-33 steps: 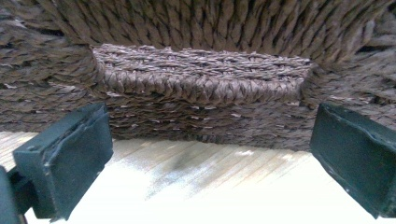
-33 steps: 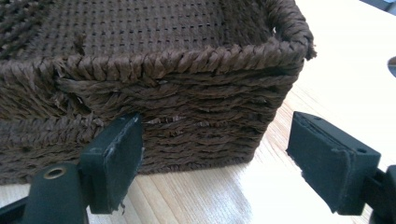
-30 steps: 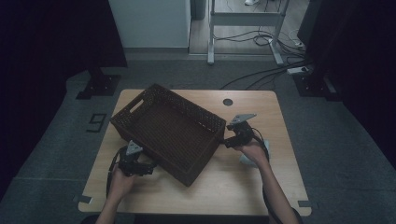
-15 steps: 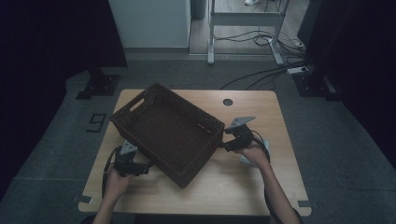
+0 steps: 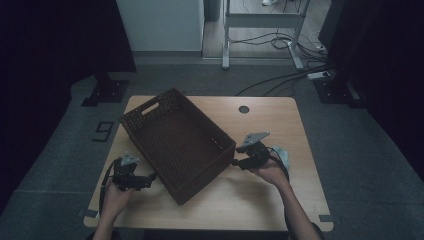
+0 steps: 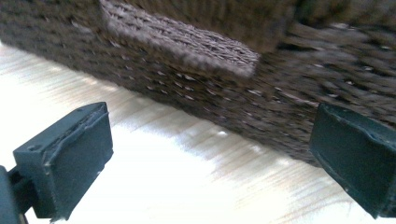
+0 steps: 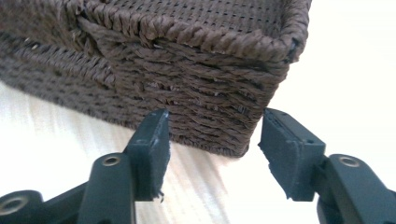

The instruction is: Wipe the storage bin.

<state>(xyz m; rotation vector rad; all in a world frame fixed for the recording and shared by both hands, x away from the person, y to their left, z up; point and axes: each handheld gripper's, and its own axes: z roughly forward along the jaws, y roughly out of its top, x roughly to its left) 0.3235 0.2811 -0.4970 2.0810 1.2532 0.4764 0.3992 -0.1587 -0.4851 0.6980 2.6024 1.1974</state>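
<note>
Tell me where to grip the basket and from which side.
Grip the basket by its woven rim, one tool at each side. The right tool faces the corner near it, where the thick braided rim stands proud: come in level from the right. The left tool faces the long wall; take the rim above it from the left. The low, wide, empty shape probably suits a two-sided hold.

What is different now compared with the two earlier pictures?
The right gripper has just been closing its jaws at the corner of the basket, which it does not yet clamp. The left gripper drew back a little from the basket's side, jaws open. The basket stayed almost in place on the table.
</note>
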